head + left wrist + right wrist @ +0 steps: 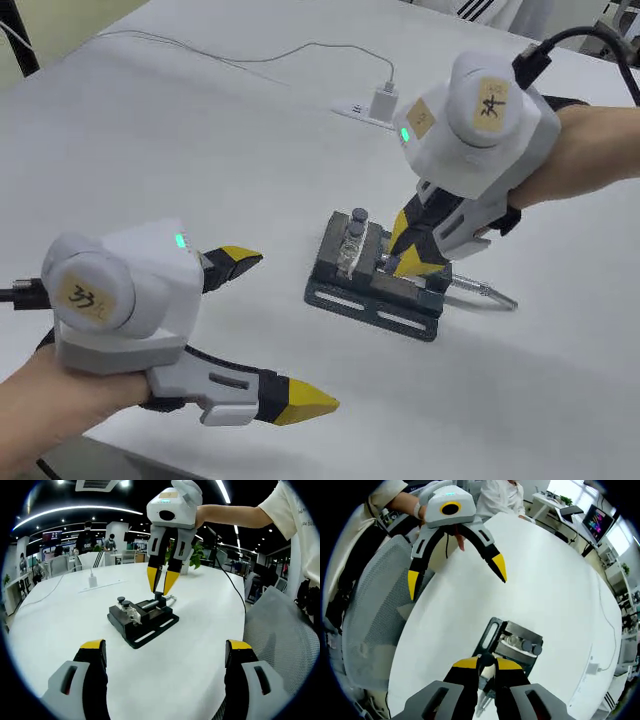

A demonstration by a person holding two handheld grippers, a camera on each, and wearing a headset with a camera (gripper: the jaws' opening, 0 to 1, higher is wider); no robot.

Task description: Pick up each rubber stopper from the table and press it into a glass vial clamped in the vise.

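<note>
Head view, as I watch it from my station.

(a) The left hand-held gripper (273, 328), lower left of the frame, has its jaws spread wide with nothing between them. It is held above the white surface (200, 150).

(b) The right hand-held gripper (408, 252), right of centre, has its jaws drawn close together. Its tips are just beside the right end of the vise (372, 290).

(c) The vise stands on the surface at frame centre. Its metal screw handle (485, 292) points toward the right edge.

(d) Two glass vials (350, 245) stand upright side by side in the vise. Each is topped by a dark rubber stopper (359, 214).

(e) A white charger (385, 100) with its cable lies at the upper centre, well apart from the vise.

In the right gripper view, a small dark round shape (486, 659) sits between the yellow tips at lower centre. It may be part of the vise beneath them, so I cannot tell whether the jaws pinch anything.

In the left gripper view, the right hand-held gripper hangs from the top centre, tips down over the vise's handle end.
</note>
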